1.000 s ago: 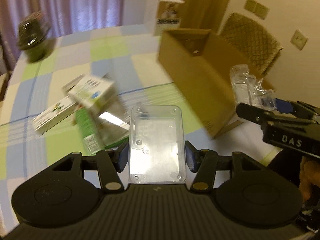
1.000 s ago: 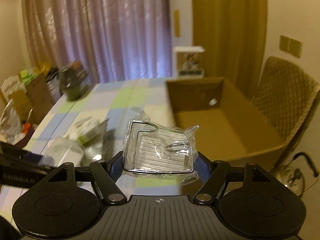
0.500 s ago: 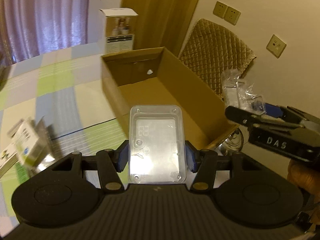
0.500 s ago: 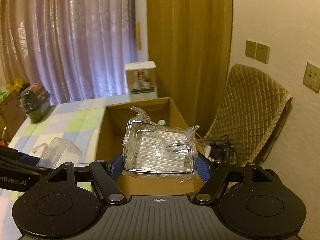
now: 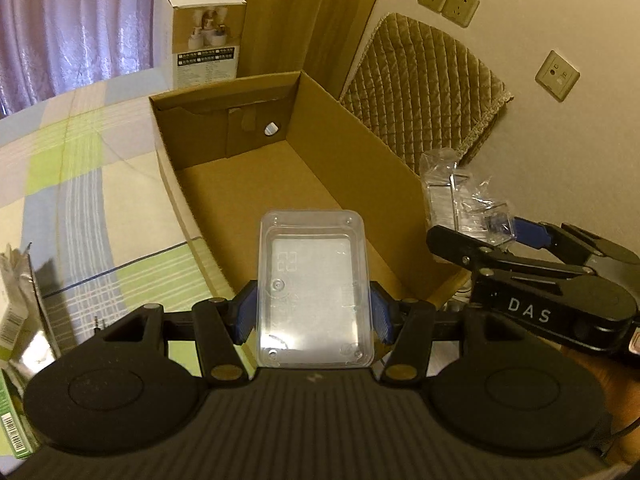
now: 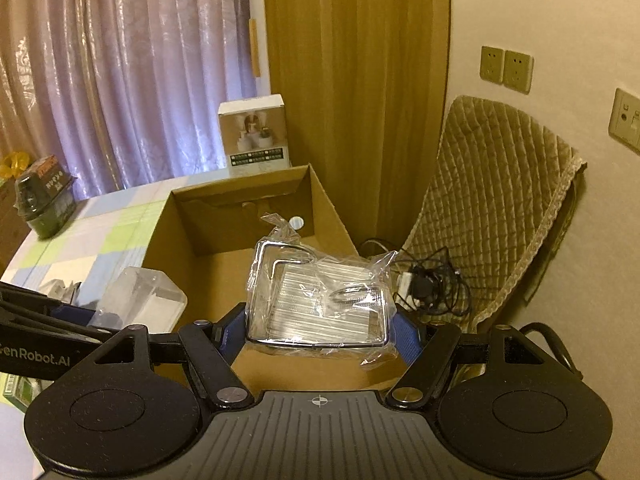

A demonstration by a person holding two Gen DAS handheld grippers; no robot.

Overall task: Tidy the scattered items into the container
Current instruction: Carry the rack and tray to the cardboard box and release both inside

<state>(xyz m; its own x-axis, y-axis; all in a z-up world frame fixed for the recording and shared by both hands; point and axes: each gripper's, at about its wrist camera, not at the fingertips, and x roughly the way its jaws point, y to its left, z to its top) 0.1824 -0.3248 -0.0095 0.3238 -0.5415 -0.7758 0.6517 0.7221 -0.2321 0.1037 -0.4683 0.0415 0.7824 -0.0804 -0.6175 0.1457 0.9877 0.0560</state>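
My left gripper (image 5: 312,314) is shut on a clear plastic box (image 5: 314,288), held above the near end of the open cardboard box (image 5: 248,184). My right gripper (image 6: 320,330) is shut on a wire rack wrapped in clear plastic (image 6: 320,300), over the box's near right part (image 6: 224,272). In the left wrist view the right gripper (image 5: 516,236) shows at the right with the wrapped rack (image 5: 460,196). In the right wrist view the clear plastic box (image 6: 140,300) shows at the left. The cardboard box's floor is bare.
The box stands at the right edge of a checked tablecloth (image 5: 72,184). Small cartons (image 5: 16,320) lie at the left. A white product box (image 5: 206,36) stands behind the cardboard box. A dark pot (image 6: 44,200) is far left. A quilted chair (image 6: 500,208) with a cable bundle (image 6: 428,284) stands right.
Both grippers have swung right from the cartons on the table to above the cardboard box, each still holding its item. The box's inside now fills the middle of both views.
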